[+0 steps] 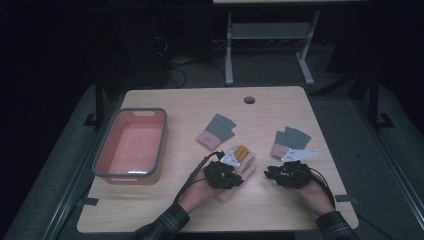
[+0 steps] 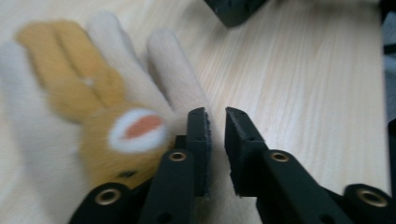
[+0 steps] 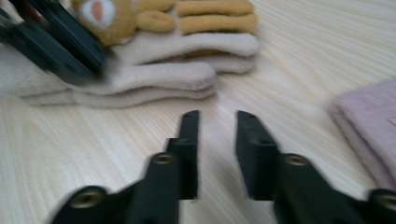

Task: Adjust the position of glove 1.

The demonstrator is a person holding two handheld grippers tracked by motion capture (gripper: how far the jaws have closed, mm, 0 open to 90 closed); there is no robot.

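We hold both grippers low over the table, our left gripper and right gripper each a little open and empty, with the cream glove just beside our left jaws.

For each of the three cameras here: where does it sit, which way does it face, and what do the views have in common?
High view: fixed above the person's side, looking forward and down on the table; both forearms enter from the bottom, with the left gripper and right gripper.
Left gripper view: rides the left gripper, looking along its parted jaws at the cream glove.
Right gripper view: rides the right gripper, looking low across the wood, nothing between its jaws; the other gripper shows at top left.
Shared: all three show the cream glove.
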